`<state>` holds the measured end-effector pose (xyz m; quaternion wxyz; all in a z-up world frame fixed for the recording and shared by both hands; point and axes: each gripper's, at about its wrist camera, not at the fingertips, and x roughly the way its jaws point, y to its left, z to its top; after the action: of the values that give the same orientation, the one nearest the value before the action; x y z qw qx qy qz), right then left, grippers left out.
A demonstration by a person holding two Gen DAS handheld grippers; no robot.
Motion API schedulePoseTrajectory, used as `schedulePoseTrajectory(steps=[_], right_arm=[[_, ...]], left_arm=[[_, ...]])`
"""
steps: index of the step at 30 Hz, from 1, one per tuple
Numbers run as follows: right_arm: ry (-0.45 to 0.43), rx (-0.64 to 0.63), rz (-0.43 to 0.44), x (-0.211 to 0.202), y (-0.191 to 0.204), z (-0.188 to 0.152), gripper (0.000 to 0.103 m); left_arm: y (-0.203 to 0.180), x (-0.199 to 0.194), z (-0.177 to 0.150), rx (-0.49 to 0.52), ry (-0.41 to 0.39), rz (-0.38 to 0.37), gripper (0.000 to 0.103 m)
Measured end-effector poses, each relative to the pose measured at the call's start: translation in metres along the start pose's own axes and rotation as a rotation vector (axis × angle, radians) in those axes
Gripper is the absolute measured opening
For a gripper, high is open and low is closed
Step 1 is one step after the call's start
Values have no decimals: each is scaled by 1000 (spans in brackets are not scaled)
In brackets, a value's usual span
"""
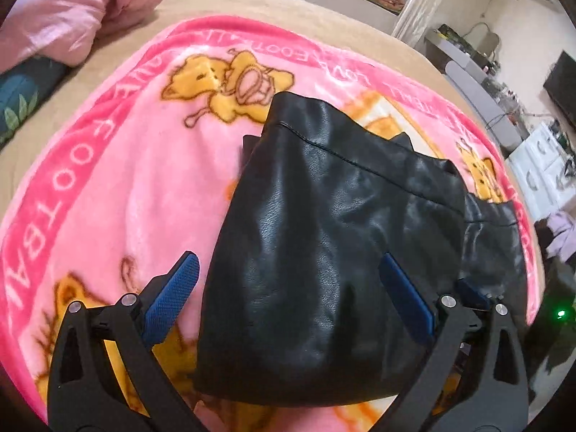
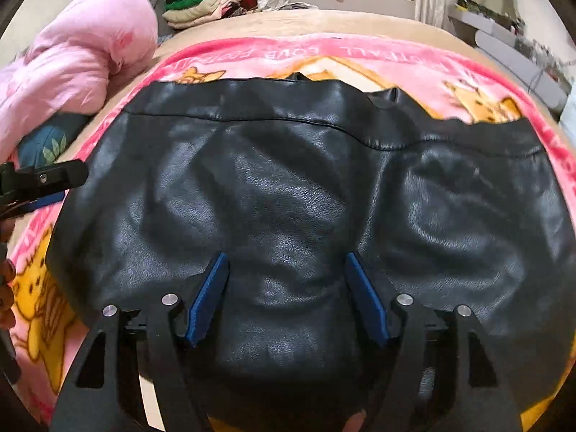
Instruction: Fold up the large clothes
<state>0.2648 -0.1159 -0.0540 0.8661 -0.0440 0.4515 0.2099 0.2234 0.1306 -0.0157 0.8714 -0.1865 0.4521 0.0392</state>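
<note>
A black leather garment (image 2: 295,194) lies spread on a pink cartoon blanket (image 2: 396,68) on the bed. In the left wrist view its left end (image 1: 324,244) shows as a folded, rounded bulk. My left gripper (image 1: 288,262) is open, its blue pads (image 1: 172,295) astride the garment's near left edge, holding nothing. My right gripper (image 2: 287,257) is open over the garment's middle, just above the leather, holding nothing. The left gripper (image 2: 39,183) also shows at the left edge of the right wrist view.
A pink quilt (image 2: 82,54) is bunched at the back left, over a dark leaf-print pillow (image 2: 46,140). Folded clothes (image 2: 201,3) are stacked behind the bed. A grey bench (image 1: 478,93) and white drawers (image 1: 543,169) stand right of the bed.
</note>
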Motion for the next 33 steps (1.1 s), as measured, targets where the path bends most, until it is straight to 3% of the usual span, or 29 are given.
schedulePoseTrajectory(steps=[3,6,9,11,17,20,25,29,33], right_arm=[[9,7,0,-3,0,4,68],[-60,100,94,-21,-14,18,63],[-124,105,32,-31,-25,43,56],[-120,115,24,-26,-33,59,42],[-42,107,-32,21,-42,91,39],[17,82,-71,44,-36,91,39],[24,91,-63,56,-41,90,39],[-51,76,1,19,-36,83,39],[-106,-14,44,-24,-14,52,39]], left_arm=[[2,-1,3,-1,-7,-2,94],[1,3,8,15,-4,16,94],[4,10,12,18,12,29,94],[8,13,16,12,13,29,94],[13,9,30,5,-31,21,94],[20,14,37,-6,-29,27,94],[39,31,45,-69,9,18,94],[47,38,46,-92,35,8,94],[44,42,47,-77,48,-6,94]])
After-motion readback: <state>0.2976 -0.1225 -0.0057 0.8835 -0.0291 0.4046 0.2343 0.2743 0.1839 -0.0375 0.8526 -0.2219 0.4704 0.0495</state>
